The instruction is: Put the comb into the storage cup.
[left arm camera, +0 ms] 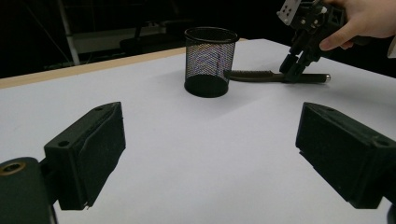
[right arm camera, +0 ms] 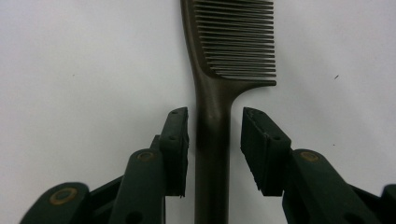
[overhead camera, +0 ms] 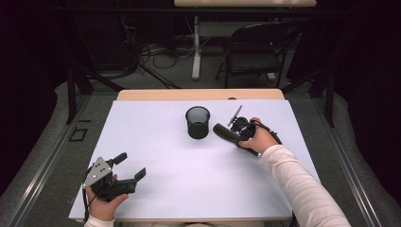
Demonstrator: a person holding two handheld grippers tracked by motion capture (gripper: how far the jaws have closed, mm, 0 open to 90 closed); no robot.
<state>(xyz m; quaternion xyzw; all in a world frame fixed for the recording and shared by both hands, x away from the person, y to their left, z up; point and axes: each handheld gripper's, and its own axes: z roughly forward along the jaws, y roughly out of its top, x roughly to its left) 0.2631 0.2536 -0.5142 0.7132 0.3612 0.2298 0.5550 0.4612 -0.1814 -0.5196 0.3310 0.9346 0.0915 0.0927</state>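
My right tool (right arm camera: 215, 135) straddles the comb (right arm camera: 212, 140) handle, jaws not yet gripping, to lift it toward the mesh cup (overhead camera: 197, 122); my left tool (overhead camera: 126, 166) rests released

The setting was a recording lab or studio. A table (overhead camera: 142, 189) covered by a plain white sheet stood inside a black metal frame (overhead camera: 71, 94), with dark curtains on both sides. Loose cables (overhead camera: 161, 54) lay on the grey carpet behind it, beside a folding chair (overhead camera: 255, 47) and another desk's leg (overhead camera: 196, 47).
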